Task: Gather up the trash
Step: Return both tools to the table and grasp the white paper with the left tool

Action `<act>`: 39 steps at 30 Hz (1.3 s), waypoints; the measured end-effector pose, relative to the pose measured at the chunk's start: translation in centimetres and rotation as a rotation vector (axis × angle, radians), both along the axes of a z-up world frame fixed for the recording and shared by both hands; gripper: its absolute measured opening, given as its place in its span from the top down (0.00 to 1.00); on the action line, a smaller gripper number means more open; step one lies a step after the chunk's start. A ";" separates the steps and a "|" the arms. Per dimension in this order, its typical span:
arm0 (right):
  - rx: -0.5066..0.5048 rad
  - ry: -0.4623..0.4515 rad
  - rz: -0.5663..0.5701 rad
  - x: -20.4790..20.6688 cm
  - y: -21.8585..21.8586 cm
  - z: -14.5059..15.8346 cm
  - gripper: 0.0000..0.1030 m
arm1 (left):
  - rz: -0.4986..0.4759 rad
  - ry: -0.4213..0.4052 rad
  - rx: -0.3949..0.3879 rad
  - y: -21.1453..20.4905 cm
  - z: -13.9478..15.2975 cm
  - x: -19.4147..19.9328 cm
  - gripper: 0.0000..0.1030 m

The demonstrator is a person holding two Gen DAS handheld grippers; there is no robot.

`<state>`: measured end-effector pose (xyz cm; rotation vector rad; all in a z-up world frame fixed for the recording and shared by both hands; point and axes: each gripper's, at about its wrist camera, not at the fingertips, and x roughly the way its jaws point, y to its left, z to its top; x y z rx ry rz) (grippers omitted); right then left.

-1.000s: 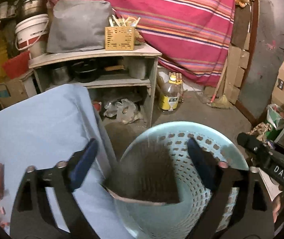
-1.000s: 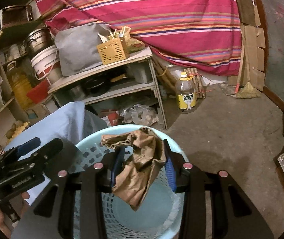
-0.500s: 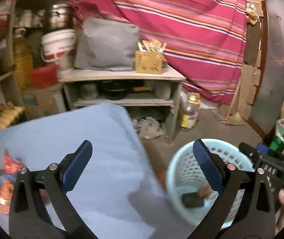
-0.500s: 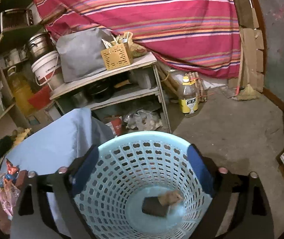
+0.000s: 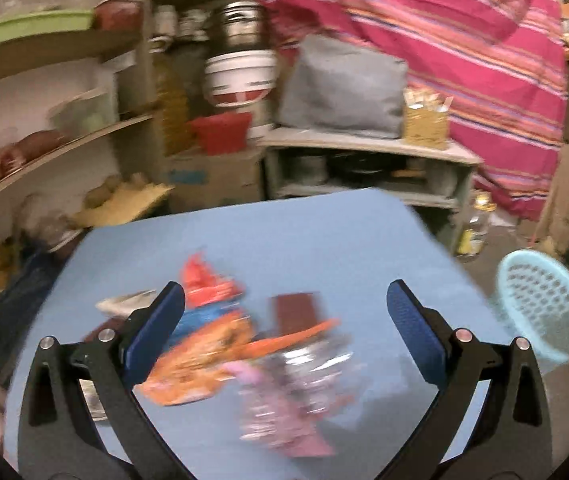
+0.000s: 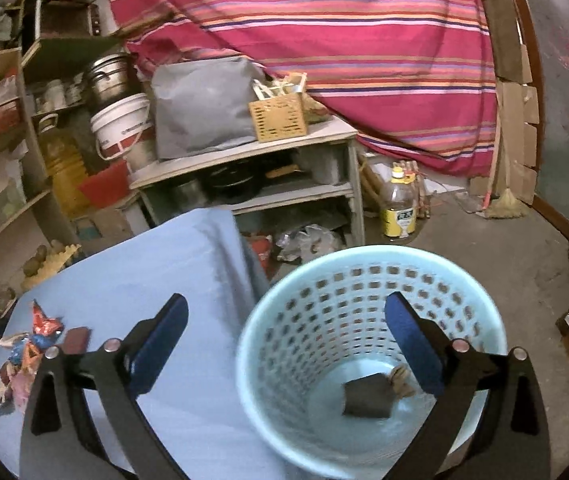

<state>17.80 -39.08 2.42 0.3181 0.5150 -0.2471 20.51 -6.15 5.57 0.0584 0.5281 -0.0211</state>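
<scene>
Having let the brown paper fall into the basket (image 6: 372, 360), the right gripper (image 6: 284, 336) is opening wider with nothing between its jaws, while the left gripper (image 5: 284, 332), spread and empty, is swinging over the wrappers (image 5: 244, 360) remaining on the blue table (image 5: 324, 232)

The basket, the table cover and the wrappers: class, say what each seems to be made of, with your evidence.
Basket: probably moulded plastic, pale blue, smooth, its wall pierced by even rows of holes.
Table cover: seemingly cloth, matt light blue, folding softly over the edge.
Wrappers: likely plastic film or foil, crumpled, glossy and brightly printed, though blurred.
</scene>
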 end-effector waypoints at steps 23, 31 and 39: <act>-0.140 0.144 0.292 3.8 18.3 -2.4 0.06 | 0.143 0.140 -0.074 13.2 -5.7 1.3 0.05; -0.124 0.174 0.260 4.3 16.5 -3.2 0.06 | 0.149 0.206 -0.014 15.3 -7.7 2.7 0.05; -0.083 0.206 0.247 5.4 15.5 -4.2 0.06 | 0.205 0.224 -0.097 20.6 -8.2 4.3 0.05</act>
